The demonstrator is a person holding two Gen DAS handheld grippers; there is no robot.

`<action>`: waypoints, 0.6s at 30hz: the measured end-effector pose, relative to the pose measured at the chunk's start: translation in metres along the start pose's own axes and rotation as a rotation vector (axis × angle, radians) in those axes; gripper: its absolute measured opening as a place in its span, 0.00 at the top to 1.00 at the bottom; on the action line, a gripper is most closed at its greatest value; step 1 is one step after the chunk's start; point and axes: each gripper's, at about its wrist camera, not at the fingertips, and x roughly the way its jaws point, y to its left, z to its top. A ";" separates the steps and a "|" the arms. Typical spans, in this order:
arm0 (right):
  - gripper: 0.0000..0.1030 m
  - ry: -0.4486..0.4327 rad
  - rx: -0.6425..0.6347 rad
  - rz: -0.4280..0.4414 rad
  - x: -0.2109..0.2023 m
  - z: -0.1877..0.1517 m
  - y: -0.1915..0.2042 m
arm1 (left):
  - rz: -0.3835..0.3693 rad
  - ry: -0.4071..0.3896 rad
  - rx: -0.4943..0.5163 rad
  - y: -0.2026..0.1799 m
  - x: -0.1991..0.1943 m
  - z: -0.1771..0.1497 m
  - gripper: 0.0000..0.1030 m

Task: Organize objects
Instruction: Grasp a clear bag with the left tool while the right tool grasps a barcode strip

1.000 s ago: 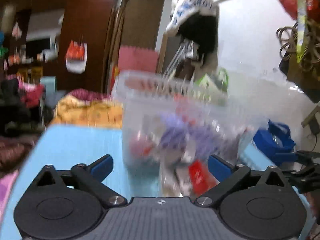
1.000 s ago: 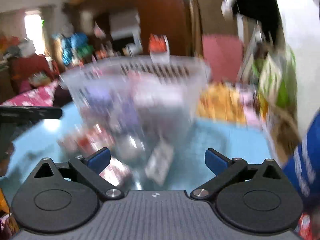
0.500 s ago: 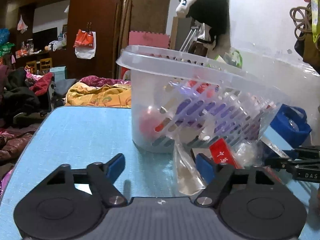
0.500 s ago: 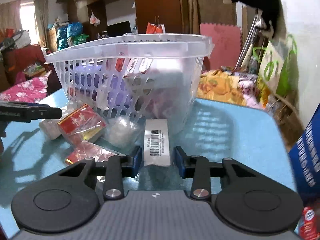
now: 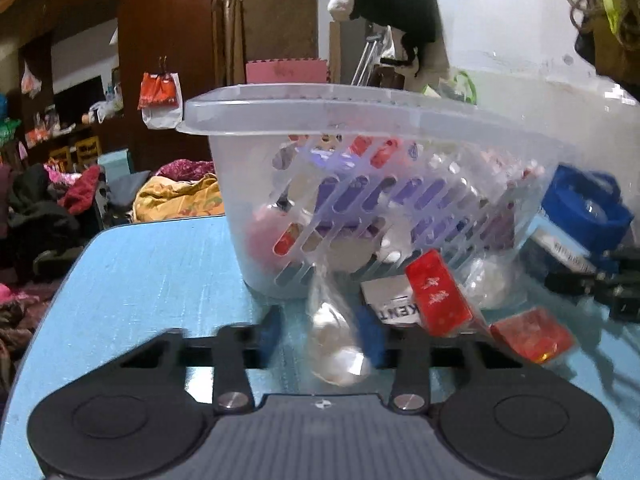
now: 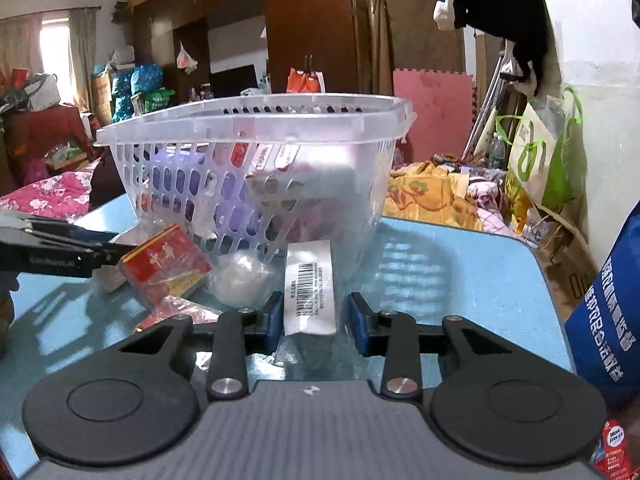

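A clear slotted basket holding purple and red packs stands on the blue table. In front of it lie a red box, a white pack and a red packet. My left gripper is low over the table, its blurred jaws closing on a clear bag of white stuff. In the right wrist view my right gripper is shut on a clear packet with a barcode label, just in front of the basket. The left gripper's fingers show at the left edge.
A second clear bag of white stuff and the red box lie left of the barcode packet. A tall blue bag stands at the table's right edge. Clothes and bedding are piled beyond the table's far side.
Both grippers went from wide open to closed: the right on the barcode packet first, then the left on the clear bag. The left gripper also moved in lower, toward the basket's foot.
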 end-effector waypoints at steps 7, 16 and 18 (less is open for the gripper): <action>0.63 -0.015 0.007 -0.004 -0.002 0.000 -0.001 | -0.004 0.032 0.017 -0.002 0.004 0.002 0.63; 0.64 -0.085 0.038 0.037 -0.013 -0.002 -0.007 | -0.011 -0.068 -0.009 0.003 -0.014 -0.002 0.66; 0.64 -0.102 0.029 0.043 -0.015 -0.002 -0.005 | -0.012 -0.080 -0.006 0.003 -0.016 -0.004 0.66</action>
